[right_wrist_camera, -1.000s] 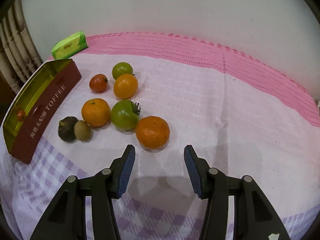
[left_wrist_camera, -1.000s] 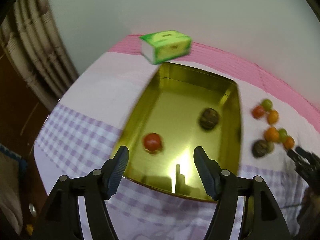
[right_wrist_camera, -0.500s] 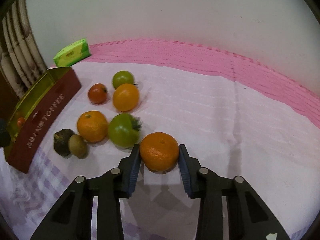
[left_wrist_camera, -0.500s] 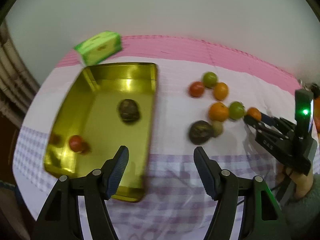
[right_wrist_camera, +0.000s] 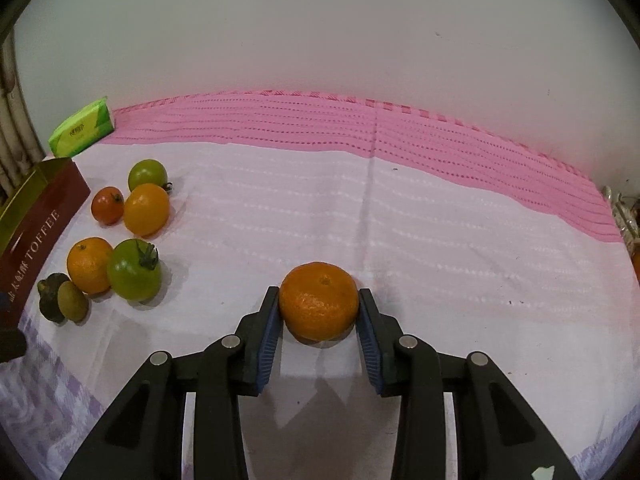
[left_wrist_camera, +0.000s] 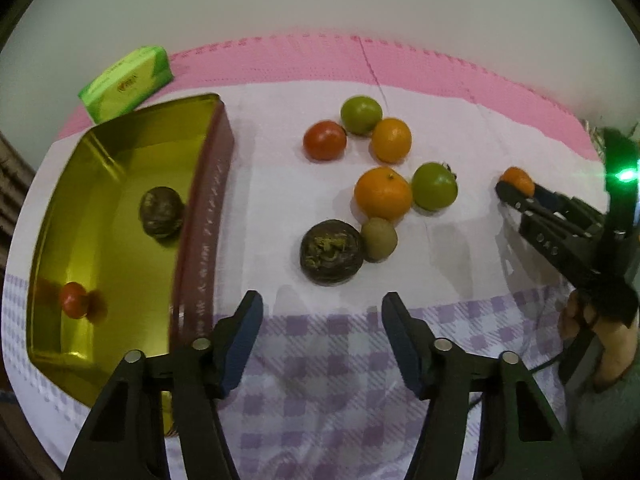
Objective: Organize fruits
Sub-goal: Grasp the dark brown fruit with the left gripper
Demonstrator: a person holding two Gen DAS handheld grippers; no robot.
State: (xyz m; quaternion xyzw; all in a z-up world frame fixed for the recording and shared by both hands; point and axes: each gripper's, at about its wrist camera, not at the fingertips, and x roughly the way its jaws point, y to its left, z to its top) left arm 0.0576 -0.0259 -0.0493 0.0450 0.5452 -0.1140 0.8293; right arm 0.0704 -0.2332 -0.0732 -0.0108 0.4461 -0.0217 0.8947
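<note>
My right gripper point(right_wrist_camera: 319, 316) is shut on an orange mandarin point(right_wrist_camera: 318, 300) and holds it just above the white cloth; it also shows in the left wrist view point(left_wrist_camera: 516, 190). My left gripper point(left_wrist_camera: 322, 320) is open and empty, a little short of a dark passion fruit point(left_wrist_camera: 331, 251) and a kiwi point(left_wrist_camera: 379, 239). Behind these lie an orange point(left_wrist_camera: 383, 193), two green tomatoes point(left_wrist_camera: 434, 186), a red tomato point(left_wrist_camera: 324, 140) and another orange point(left_wrist_camera: 391, 140). The gold tin point(left_wrist_camera: 120, 152) at left holds a dark passion fruit point(left_wrist_camera: 161, 212) and a small red tomato point(left_wrist_camera: 74, 300).
A green tissue pack point(left_wrist_camera: 127, 82) lies behind the tin near the wall. The tin's red side wall point(left_wrist_camera: 204, 216) stands just left of my left gripper. A pink cloth band point(right_wrist_camera: 360, 120) runs along the back wall. Purple checked cloth point(left_wrist_camera: 320, 380) covers the front edge.
My left gripper has swung right from over the tin to face the loose fruit. My right gripper closed on the mandarin and carried it right, away from the pile.
</note>
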